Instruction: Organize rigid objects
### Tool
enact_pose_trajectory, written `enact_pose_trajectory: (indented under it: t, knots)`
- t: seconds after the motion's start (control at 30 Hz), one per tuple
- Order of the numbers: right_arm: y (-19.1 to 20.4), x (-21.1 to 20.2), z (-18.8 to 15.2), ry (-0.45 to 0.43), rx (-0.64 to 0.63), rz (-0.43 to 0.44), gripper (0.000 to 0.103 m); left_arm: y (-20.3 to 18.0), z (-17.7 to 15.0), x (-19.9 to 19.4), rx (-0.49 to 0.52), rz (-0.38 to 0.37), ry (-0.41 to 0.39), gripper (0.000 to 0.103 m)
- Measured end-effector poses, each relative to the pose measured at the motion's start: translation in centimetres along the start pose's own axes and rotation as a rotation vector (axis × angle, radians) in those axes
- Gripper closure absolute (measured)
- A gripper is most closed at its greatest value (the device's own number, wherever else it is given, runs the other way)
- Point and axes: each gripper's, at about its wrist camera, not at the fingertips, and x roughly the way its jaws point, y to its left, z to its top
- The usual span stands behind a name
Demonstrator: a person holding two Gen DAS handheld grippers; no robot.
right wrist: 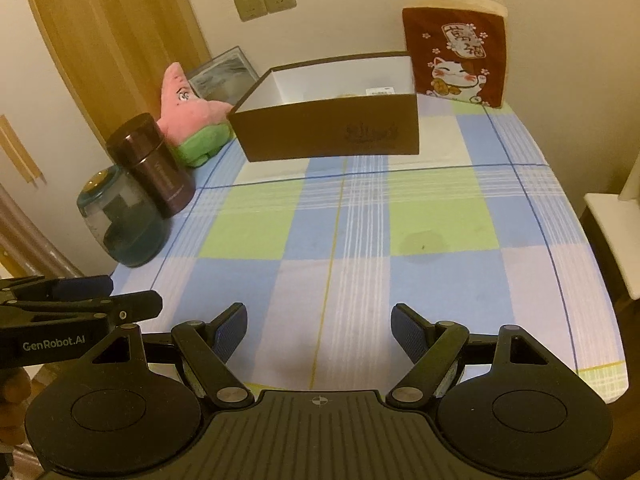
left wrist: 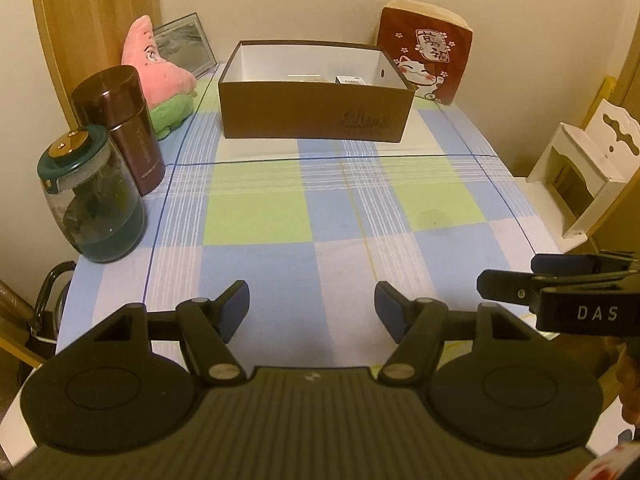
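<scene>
With both the left gripper [left wrist: 310,306] and right gripper [right wrist: 319,330] spread and empty, a reach up-left could topple the glass jar [left wrist: 94,200] into the neighbouring canister [left wrist: 120,128].

We look from both wrists low over the table's [left wrist: 260,248] near edge toward the brown box [left wrist: 316,114] by the far wall; both views share it, the right wrist sitting further right.

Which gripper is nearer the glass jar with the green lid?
Left. The left gripper hovers open just right of the glass jar at the table's near-left edge; the right gripper, also open, is farther right.
</scene>
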Motion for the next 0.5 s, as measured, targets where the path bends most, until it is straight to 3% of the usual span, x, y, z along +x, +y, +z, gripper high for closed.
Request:
enact_pose_trajectory:
  t: [0.5]
  knots:
    - [-0.85,-0.16,-0.46,0.017,0.006,0.013,0.024,-0.85,-0.60,-0.47,0.004,0.007,0.000,0.036]
